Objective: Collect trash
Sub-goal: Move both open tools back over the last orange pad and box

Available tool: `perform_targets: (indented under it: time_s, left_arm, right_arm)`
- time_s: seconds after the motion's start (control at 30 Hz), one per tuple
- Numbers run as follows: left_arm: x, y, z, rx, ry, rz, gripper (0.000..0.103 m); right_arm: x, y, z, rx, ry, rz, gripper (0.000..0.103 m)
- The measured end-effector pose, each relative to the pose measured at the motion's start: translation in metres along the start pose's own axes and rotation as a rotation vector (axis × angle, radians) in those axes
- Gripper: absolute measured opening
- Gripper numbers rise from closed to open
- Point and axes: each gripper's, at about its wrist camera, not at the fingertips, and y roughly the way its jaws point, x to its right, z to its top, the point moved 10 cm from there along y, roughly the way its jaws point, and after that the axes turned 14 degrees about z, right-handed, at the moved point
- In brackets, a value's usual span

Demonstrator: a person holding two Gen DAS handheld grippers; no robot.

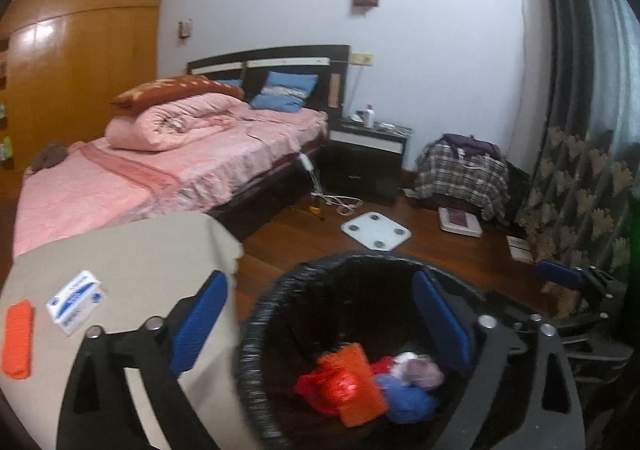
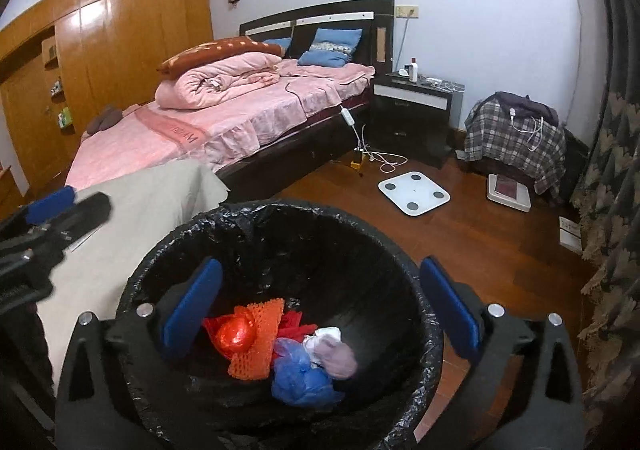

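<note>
A black-lined trash bin (image 1: 276, 290) (image 2: 280, 218) stands on the wooden floor beside a cloth-covered table (image 1: 132, 250) (image 2: 160, 190). Inside lie an orange net (image 1: 356, 390) (image 2: 260, 334), a red wrapper (image 2: 236, 334), a blue bag (image 1: 408, 398) (image 2: 304, 378) and pale crumpled trash (image 2: 332, 350). My left gripper (image 1: 320, 326) is open and empty, straddling the bin's near-left rim. My right gripper (image 2: 320, 314) is open and empty above the bin. On the table lie an orange net piece (image 1: 18, 338) and a white-and-blue box (image 1: 76, 302).
A bed with pink bedding (image 2: 240, 110) stands behind the table. A white scale (image 2: 414, 192), cables (image 2: 380, 162), a nightstand (image 2: 416, 110) and a plaid-covered seat (image 2: 516, 142) are on the floor beyond. Patterned curtains (image 2: 612, 210) hang at right.
</note>
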Motion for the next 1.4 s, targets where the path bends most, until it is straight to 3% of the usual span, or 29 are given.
perform_targets:
  time_s: [0.2, 0.37, 0.7, 0.97, 1.17, 1.4]
  left_arm:
    - [-0.054, -0.017, -0.004, 0.010, -0.023, 0.094, 0.097]
    - [-0.112, -0.030, -0.011, 0.010, -0.064, 0.197, 0.097]
    - [-0.245, -0.047, -0.042, -0.011, -0.162, 0.422, 0.097]
    - [-0.340, -0.040, -0.075, -0.055, -0.206, 0.567, 0.097]
    - [-0.394, -0.021, -0.107, -0.117, -0.243, 0.623, 0.097]
    - [-0.432, -0.007, -0.136, -0.164, -0.281, 0.652, 0.097]
  right_arm:
    - [-0.022, 0.006, 0.002, -0.006, 0.016, 0.045, 0.098]
    - [-0.063, 0.020, 0.009, -0.013, -0.021, 0.098, 0.098]
    - [-0.182, 0.069, 0.032, -0.016, -0.102, 0.242, 0.098]
    - [-0.267, 0.123, 0.031, -0.051, -0.164, 0.308, 0.098]
    - [-0.305, 0.162, 0.015, -0.098, -0.175, 0.321, 0.098]
    - [-0.355, 0.208, -0.009, -0.172, -0.199, 0.356, 0.098]
